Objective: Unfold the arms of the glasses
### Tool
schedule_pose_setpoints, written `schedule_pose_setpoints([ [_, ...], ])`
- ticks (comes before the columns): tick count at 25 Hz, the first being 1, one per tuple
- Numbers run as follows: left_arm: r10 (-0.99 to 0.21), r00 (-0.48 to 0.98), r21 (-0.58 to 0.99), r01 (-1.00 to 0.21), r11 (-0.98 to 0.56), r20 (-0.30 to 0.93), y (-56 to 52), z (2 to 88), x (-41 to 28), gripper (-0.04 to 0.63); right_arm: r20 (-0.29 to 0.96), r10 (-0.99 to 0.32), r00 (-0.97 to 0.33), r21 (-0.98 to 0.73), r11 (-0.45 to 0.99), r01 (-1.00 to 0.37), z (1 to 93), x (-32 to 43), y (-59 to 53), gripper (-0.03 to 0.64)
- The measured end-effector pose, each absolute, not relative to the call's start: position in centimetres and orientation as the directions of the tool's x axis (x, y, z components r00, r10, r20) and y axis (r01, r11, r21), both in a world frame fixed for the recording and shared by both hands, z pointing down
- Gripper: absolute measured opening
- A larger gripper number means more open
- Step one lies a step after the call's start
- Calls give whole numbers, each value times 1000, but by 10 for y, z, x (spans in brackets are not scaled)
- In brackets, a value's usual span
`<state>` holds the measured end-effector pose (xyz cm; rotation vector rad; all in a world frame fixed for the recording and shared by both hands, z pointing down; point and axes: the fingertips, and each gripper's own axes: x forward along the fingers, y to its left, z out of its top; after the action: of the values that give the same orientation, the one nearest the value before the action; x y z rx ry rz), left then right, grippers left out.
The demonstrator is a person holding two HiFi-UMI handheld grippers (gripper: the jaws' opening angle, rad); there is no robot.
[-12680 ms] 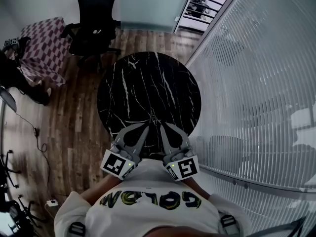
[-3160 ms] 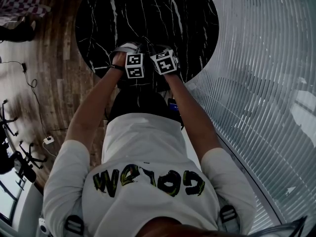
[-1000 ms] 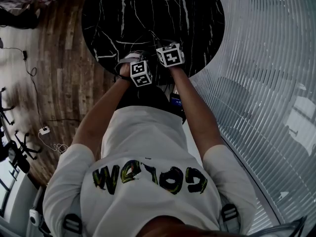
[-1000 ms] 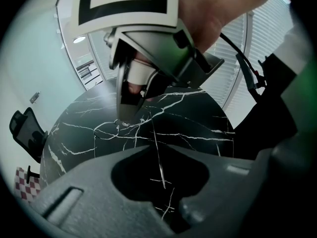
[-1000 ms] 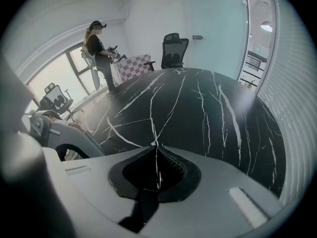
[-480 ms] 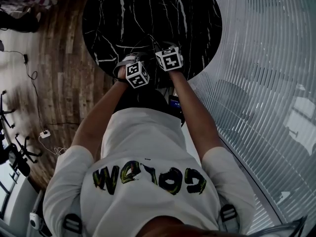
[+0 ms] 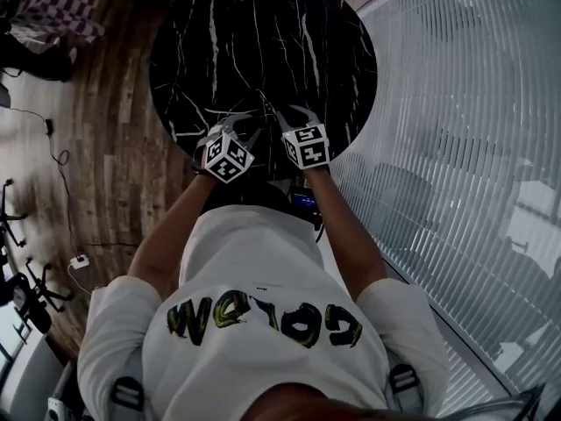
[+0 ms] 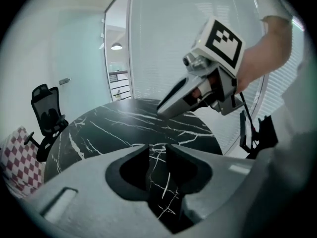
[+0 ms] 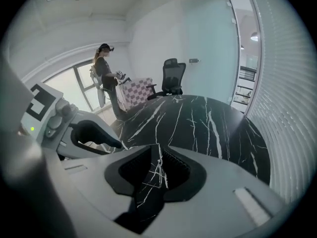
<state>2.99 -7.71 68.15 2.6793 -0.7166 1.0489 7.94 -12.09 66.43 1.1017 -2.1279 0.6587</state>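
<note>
Both tools hang above the near edge of the black marble surface (image 7: 263, 42), side by side. On the left gripper (image 8: 157, 151) we see the fingers (image 8: 119, 157) spread, with only veined marble in the gap. On the right gripper (image 9: 159, 155) the fingers (image 9: 203, 158) are spread as well, also with marble showing through. We can't make out the glasses in any view, so we can't place them relative to either pair of fingers. An office chair (image 9: 172, 76) stands past the far rim.
</note>
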Motion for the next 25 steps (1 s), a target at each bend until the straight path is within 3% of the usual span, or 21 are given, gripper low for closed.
schedule_pose_setpoints([
  [4, -420, 689, 26, -537, -843, 591, -80, 631, 35, 107, 668, -572, -476, -165, 510, -844, 622, 79, -111, 46],
  [16, -484, 815, 200, -557, -806, 318, -79, 476, 48, 94, 425, -715, -555, -147, 551, -822, 471, 78, -88, 38],
  [25, -508, 841, 136, -534, -834, 187, -69, 392, 55, 84, 265, -759, -594, -111, 588, -801, 388, 78, -72, 38],
])
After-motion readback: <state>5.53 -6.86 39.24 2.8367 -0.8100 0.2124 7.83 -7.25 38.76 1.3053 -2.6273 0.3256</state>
